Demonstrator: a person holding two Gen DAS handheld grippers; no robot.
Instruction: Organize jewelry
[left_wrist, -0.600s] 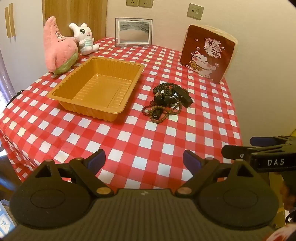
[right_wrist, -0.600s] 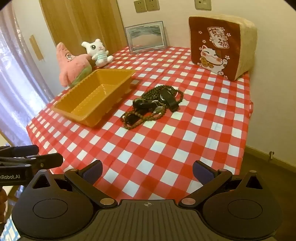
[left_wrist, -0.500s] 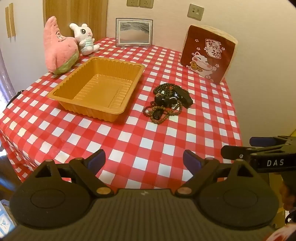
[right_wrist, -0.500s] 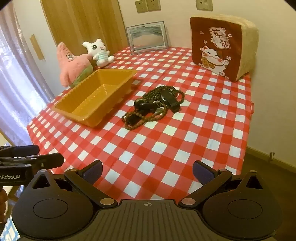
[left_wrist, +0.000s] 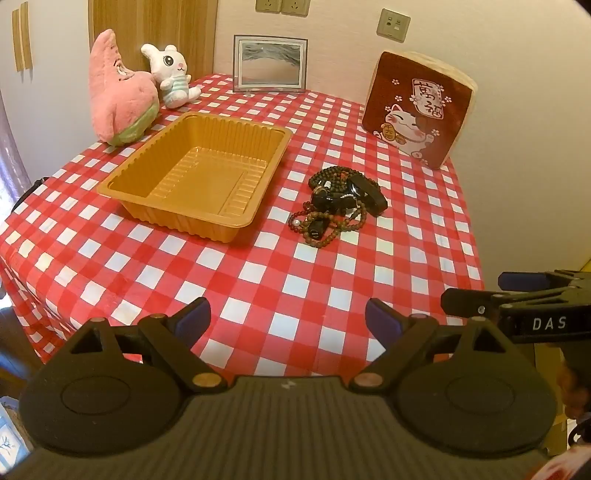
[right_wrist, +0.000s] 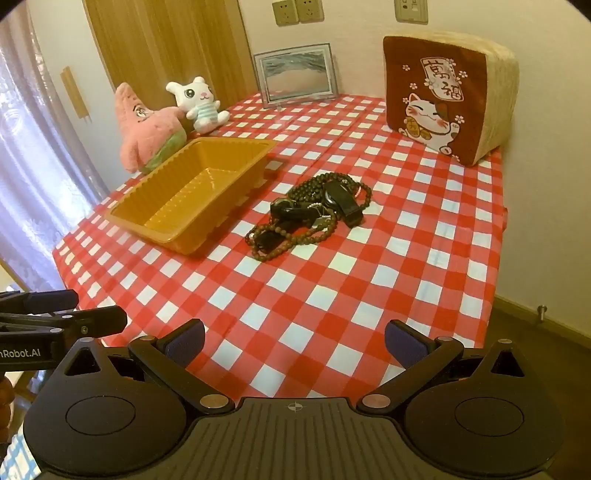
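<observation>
Both tools, left tool (left_wrist: 288, 319) and right tool (right_wrist: 294, 341), hover wide open and empty; one should lift single strands from the tangled dark wooden bead jewelry (right_wrist: 309, 218) into the orange plastic tray (right_wrist: 192, 192).

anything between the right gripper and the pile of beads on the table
Nothing: in the right wrist view only bare checked tablecloth lies between the open right gripper and the jewelry pile.

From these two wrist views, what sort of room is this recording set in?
Probably a home, a dining or living corner: a table in a red checked cloth, plush toys and a lucky-cat cushion along the walls, a framed picture, wall sockets, and a curtain.
</observation>
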